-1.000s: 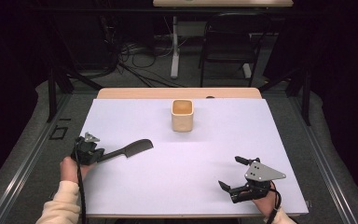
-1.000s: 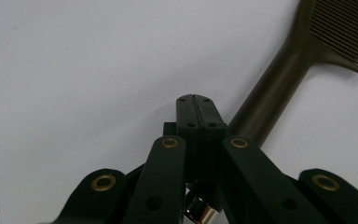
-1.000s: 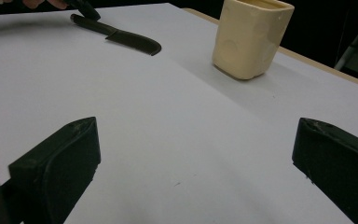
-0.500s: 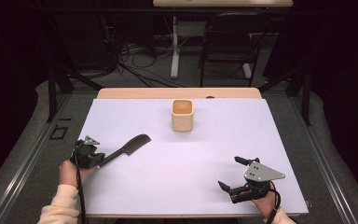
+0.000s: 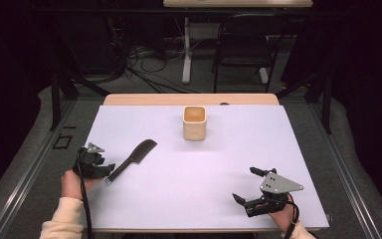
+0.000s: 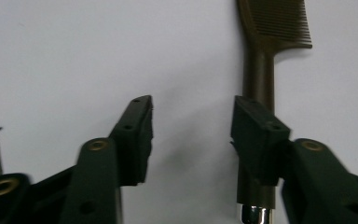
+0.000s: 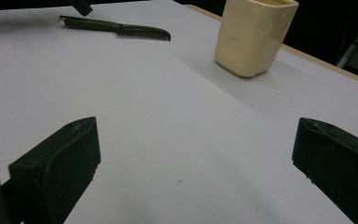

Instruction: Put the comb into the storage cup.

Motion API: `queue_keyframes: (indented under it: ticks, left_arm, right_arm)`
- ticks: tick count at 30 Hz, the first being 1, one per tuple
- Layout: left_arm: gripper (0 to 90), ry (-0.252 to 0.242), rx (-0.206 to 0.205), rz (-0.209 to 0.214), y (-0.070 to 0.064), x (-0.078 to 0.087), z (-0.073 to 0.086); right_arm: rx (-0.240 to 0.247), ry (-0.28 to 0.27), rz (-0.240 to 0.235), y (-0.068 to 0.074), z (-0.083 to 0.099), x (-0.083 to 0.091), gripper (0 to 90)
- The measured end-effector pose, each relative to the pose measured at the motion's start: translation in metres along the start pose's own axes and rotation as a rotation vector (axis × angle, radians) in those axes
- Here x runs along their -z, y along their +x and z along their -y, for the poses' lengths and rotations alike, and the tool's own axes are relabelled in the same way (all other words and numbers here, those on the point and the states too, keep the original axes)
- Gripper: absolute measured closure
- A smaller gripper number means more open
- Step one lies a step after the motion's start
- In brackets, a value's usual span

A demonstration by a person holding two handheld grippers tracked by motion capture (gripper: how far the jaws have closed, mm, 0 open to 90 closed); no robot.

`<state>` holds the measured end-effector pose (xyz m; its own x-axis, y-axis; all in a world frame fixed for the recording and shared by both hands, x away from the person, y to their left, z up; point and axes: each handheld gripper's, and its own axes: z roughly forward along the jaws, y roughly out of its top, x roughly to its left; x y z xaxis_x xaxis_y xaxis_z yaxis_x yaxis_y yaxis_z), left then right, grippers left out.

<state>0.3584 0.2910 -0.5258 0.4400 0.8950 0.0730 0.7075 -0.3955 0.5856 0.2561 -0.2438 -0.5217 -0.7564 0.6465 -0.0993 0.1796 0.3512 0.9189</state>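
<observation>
A dark comb (image 5: 134, 159) lies flat on the white table (image 5: 189, 199) at the left, its toothed head pointing toward the far right. My left gripper (image 5: 103, 169) sits at the end of the comb's handle. In the left gripper view it (image 6: 191, 126) is open, and the comb (image 6: 260, 65) runs under the right-hand jaw rather than between the two. My right gripper (image 5: 244, 184) rests near the front right of the table, open and holding nothing. In the right gripper view it (image 7: 196, 154) faces the comb (image 7: 116, 27) and a cream cup (image 7: 254, 37) far off.
The cream cup (image 5: 194, 123) stands upright at the middle back of the table. A wooden edge (image 5: 189, 99) runs along the table's far side. Beyond it are a chair, desk legs and cables on the floor.
The comb has turned, its head swinging farther from me and its handle end coming nearer. My left hand has drawn back slightly toward the front edge. The right gripper has stayed put.
</observation>
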Motion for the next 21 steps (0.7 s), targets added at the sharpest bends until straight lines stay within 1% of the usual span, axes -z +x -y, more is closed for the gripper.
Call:
queue_keyframes:
  ticks: [1,2,3,4,5,7,8,10,11,12,13,16,18,21]
  left_arm:
    - [37.0,-0.002,0.0,-0.001,0.001,0.001,-0.001]
    - [35.4,-0.006,0.003,-0.003,0.001,0.002,-0.001]
    - [31.7,-0.004,0.005,-0.001,0.001,0.003,-0.002]
    - [28.7,-0.013,0.006,-0.004,0.002,0.004,-0.002]
    - [27.3,-0.012,0.004,0.001,0.002,0.005,-0.003]
    - [22.7,-0.015,-0.002,0.0,0.002,0.006,-0.004]
    - [21.4,-0.019,-0.011,-0.003,0.002,0.007,-0.005]
    - [17.5,-0.021,-0.021,0.009,0.002,0.01,-0.007]
    - [16.1,-0.025,-0.025,0.009,0.002,0.01,-0.008]
    - [15.4,-0.025,-0.028,0.02,0.002,0.011,-0.008]
    - [14.3,-0.031,-0.031,0.021,0.002,0.01,-0.009]
    - [9.9,-0.022,-0.041,0.028,0.001,0.01,-0.011]
    - [6.9,-0.025,-0.05,0.032,0.0,0.011,-0.012]
    - [5.0,-0.031,-0.059,0.036,-0.002,0.012,-0.014]
  right_arm:
    - [-0.001,-0.001,0.0,0.0,0.0,0.0,0.6]
    - [-0.003,-0.001,0.0,0.0,0.0,0.0,0.6]
    - [-0.001,0.001,0.001,0.0,0.0,0.0,0.6]
    - [0.001,0.003,0.001,0.0,0.0,0.0,0.6]
    - [0.0,0.003,0.001,0.0,0.0,-0.001,0.6]
    - [-0.001,0.001,0.0,0.0,0.0,0.0,0.7]
    - [-0.001,-0.002,-0.003,0.0,0.0,0.0,0.8]
    - [-0.002,-0.006,-0.009,0.0,0.0,0.0,0.8]
    - [-0.001,-0.007,-0.009,0.0,0.0,0.0,0.8]
    - [-0.003,-0.007,-0.009,0.0,0.0,-0.001,0.8]
    - [-0.006,-0.005,-0.009,0.0,0.0,-0.001,0.8]
    - [-0.005,-0.006,-0.009,0.0,0.0,-0.001,0.8]
    - [-0.005,-0.008,-0.008,0.0,0.0,-0.001,0.8]
    - [-0.006,-0.006,-0.008,0.0,0.001,-0.002,0.8]
